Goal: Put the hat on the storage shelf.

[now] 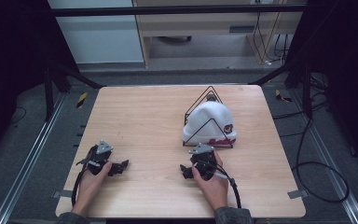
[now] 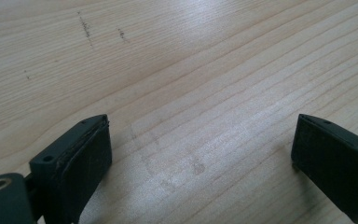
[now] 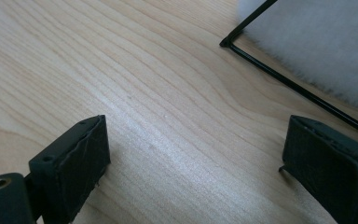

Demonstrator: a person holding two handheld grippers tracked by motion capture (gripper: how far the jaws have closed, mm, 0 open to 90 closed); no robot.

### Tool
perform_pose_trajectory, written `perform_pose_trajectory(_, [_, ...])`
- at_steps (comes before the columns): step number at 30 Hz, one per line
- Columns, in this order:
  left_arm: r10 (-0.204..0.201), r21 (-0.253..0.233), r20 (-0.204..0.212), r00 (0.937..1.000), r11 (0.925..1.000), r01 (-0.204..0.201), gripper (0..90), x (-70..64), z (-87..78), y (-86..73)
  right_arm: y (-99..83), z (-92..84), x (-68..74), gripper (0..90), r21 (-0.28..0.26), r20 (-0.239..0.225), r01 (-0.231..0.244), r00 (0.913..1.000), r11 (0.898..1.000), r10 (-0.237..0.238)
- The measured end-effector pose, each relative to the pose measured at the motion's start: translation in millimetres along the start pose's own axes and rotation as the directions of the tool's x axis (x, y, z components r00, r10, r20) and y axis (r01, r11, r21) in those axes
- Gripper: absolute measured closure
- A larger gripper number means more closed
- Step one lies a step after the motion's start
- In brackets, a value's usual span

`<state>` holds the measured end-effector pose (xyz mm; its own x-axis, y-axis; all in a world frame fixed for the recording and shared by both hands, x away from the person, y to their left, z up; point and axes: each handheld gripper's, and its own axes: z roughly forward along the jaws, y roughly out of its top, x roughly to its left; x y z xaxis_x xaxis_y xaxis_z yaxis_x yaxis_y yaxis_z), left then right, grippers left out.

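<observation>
- A white knit beanie [image 1: 209,122] sits draped on a black wire stand [image 1: 209,91] at the right-centre of the wooden table [image 1: 140,116].
- The right gripper [image 1: 184,171] rests on the table just in front of the stand, jaws spread wide with nothing between them; the beanie's edge and the stand's base wire lie just beyond them.
- The left gripper [image 1: 120,167] rests well apart at the near left, its 2 jaws also spread over bare wood.

Black claws [image 1: 121,165], grey plates, black cables, grey sleeves.
</observation>
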<state>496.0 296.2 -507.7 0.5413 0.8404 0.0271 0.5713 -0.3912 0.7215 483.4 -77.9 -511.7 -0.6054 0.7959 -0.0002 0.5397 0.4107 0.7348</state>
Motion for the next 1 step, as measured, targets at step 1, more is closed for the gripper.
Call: perform_pose_trajectory(1, [0.000, 0.000, 0.000, 1.0000, 1.0000, 0.000, 4.2, 0.0, 0.0, 0.0, 0.0, 0.0, 0.0, 7.4, 0.000, 0.000, 0.000, 1.0000, 1.000, 0.000])
